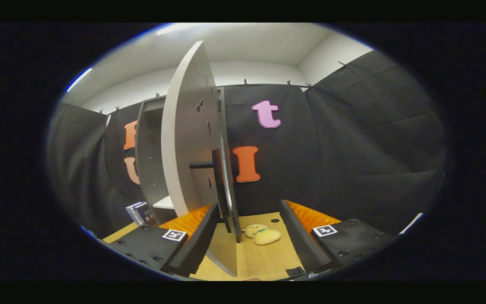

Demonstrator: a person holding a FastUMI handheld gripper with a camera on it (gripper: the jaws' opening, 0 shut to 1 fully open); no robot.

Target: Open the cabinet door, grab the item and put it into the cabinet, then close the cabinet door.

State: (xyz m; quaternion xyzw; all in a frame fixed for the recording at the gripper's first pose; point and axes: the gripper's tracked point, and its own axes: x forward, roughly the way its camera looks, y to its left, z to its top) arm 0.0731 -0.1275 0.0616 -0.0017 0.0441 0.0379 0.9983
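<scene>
1. Wooden tabletop (264,261) in a booth hung with black cloth; pale ceiling above.
2. Cabinet (150,164) standing left of centre, door (184,139) swung out toward the camera, edge-on, dark handle (215,169) sticking off its face.
3. Gripper (249,245) spread wide, pinching nothing; door's lower edge sits between the fingers, close to the left one.
4. Plush toy (262,235) lying on the tabletop just ahead of the fingers, right of the door's bottom edge, apart from it.
5. Small dark box (141,213) sits at the cabinet's foot, left side.
6. Likely step: door looks open enough, so go for the toy.
7. To do well: clear the door edge first, centre both fingers around the toy's body, come down low, close gently since it looks soft.
</scene>
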